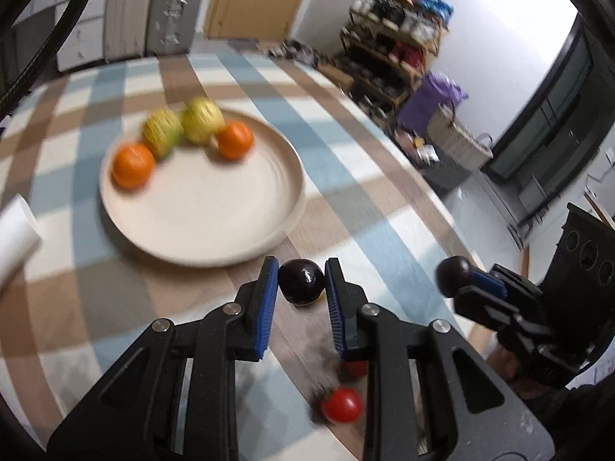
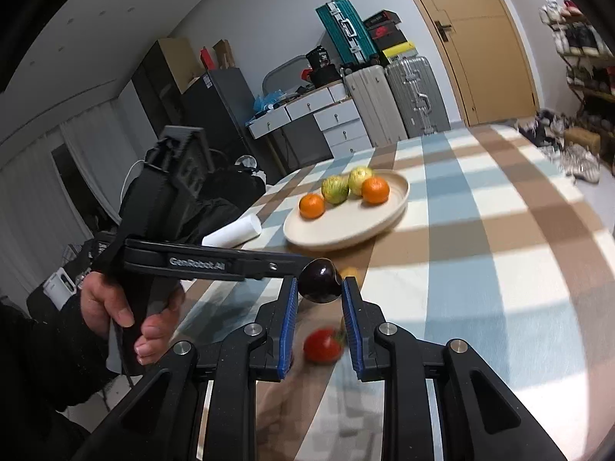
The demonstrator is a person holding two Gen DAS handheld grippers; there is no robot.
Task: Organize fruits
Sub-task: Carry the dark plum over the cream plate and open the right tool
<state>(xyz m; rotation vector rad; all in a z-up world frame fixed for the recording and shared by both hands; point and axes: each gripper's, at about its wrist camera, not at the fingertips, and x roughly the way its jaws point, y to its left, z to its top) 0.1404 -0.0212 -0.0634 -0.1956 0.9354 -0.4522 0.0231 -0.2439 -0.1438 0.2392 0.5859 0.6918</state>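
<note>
The left gripper (image 1: 301, 282) was clamped on a dark plum (image 1: 301, 281), held above the checked tablecloth (image 1: 346, 176). The right gripper (image 2: 319, 288) gripped a second plum (image 2: 319, 282) between its blue pads. A tomato (image 2: 323, 345) lay below them; the plate (image 1: 215, 223) of fruit sat beyond.

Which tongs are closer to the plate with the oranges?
Left. The left tongs sit just before the plate, at its near rim, gripping a dark plum; the right tongs, gripping a second plum, hang farther off to the side.
</note>
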